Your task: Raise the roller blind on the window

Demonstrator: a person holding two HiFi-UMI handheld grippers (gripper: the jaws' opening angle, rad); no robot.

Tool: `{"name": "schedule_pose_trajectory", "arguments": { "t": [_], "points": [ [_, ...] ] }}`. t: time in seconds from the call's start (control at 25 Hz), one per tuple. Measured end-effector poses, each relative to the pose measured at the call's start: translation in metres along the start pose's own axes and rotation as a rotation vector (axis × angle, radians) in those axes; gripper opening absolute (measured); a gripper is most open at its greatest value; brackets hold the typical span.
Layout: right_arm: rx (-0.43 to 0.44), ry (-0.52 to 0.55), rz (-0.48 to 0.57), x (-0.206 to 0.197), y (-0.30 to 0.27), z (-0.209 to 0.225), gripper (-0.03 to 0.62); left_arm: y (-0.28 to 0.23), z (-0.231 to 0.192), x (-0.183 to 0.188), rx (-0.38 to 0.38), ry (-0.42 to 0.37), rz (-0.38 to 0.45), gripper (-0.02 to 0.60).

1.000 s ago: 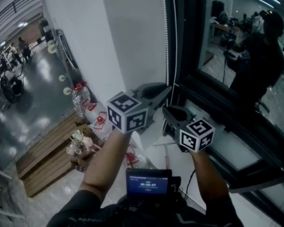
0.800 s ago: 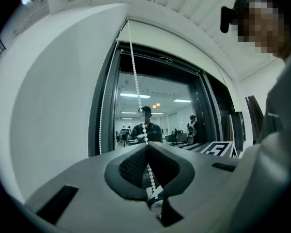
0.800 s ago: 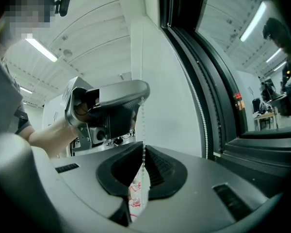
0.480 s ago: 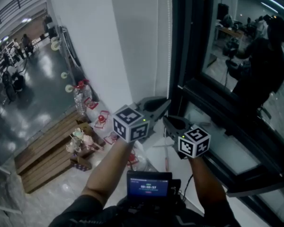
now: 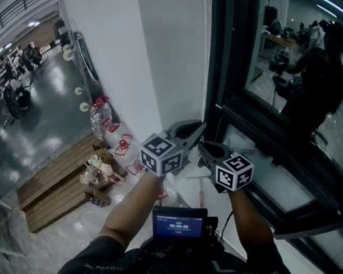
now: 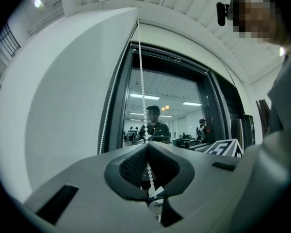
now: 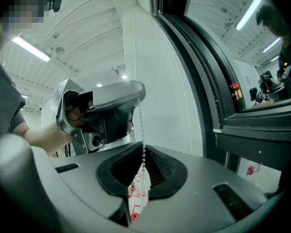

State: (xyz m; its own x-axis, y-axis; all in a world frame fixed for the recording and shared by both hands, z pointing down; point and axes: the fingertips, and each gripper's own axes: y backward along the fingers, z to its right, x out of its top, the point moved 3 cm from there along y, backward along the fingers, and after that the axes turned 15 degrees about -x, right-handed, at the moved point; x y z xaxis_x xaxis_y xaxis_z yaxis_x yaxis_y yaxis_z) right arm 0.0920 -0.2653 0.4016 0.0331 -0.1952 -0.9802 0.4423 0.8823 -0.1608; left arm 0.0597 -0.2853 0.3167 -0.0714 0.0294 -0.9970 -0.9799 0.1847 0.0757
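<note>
White chain [image 6: 142, 81] inside both hand-held grippers [image 6: 146, 145] [image 7: 143, 150]

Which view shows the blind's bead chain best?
Left gripper view: the bead chain runs bead by bead from high up down into the left gripper's shut jaws. Right gripper view shows only a short stretch entering the right gripper. Head view: a faint line beside the window frame.

Tight corner: wall [image 5: 160, 50] blocks L, window frame [image 5: 223, 67] blocks R, chain [image 5: 207, 50] hangs in the seam between, sill [image 5: 268, 178] low on R, L gripper [image 5: 201, 127] just beside R gripper [image 5: 200, 146]; open room far L over floor [image 5: 40, 124].
</note>
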Motion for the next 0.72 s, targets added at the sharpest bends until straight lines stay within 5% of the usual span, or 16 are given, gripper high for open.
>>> {"name": "schedule_pose_trajectory", "arguments": {
  "t": [0.24, 0.48, 0.72],
  "points": [
    [-0.016, 0.019, -0.006, 0.003, -0.003, 0.003, 0.02, 0.005, -0.011, 0.001, 0.054, 0.007, 0.003, 0.011],
    [-0.061, 0.045, -0.009, -0.001, -0.006, 0.007, 0.055, 0.021, -0.018, -0.001, 0.112, 0.021, 0.009, 0.088],
    [-0.068, 0.018, 0.039, 0.013, 0.003, 0.007, 0.14, 0.042, -0.012, -0.009, 0.16, 0.044, 0.019, 0.1]
  ]
}}
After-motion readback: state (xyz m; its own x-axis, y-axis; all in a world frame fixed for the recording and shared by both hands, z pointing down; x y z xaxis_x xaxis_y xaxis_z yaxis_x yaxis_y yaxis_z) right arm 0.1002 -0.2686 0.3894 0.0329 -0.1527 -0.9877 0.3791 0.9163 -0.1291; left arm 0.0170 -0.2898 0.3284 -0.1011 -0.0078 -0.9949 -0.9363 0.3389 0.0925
